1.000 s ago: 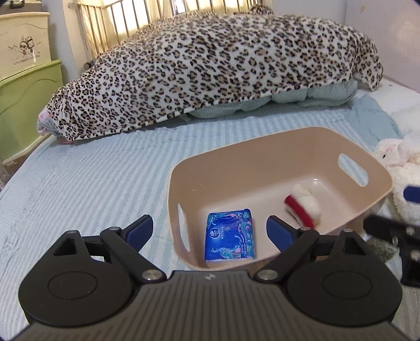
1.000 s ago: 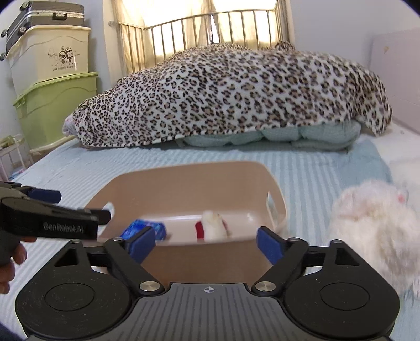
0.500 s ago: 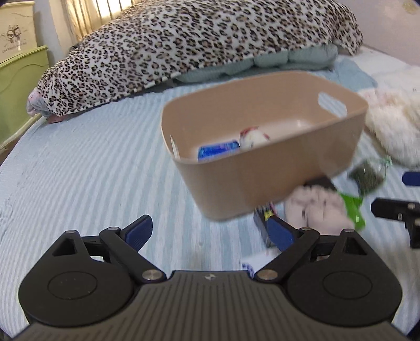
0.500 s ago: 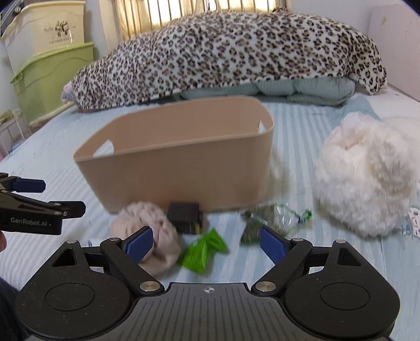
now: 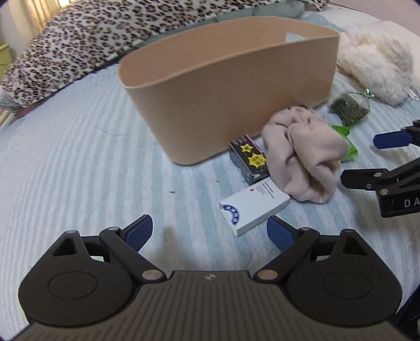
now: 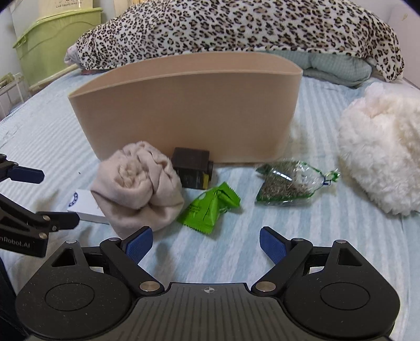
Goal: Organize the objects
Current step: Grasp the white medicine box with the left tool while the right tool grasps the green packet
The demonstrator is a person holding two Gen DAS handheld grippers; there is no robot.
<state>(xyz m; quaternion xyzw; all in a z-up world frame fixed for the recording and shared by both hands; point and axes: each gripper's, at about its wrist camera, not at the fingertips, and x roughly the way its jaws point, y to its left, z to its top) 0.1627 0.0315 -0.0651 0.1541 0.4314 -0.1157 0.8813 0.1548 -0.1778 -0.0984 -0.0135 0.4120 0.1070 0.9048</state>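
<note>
A beige plastic basket stands on the striped bed; its inside is hidden. In front of it lie a rolled beige cloth, a black box with yellow stars, a white box, a green snack packet and a clear bag of dark green bits. My left gripper is open and empty, just short of the white box. My right gripper is open and empty, just short of the green packet.
A white fluffy plush lies right of the basket. A leopard-print blanket covers bedding behind it. A green storage bin stands at the far left. The right gripper shows at the left wrist view's right edge.
Both grippers have dropped low and moved closer to the items in front of the basket. The basket's contents have gone out of sight behind its wall.
</note>
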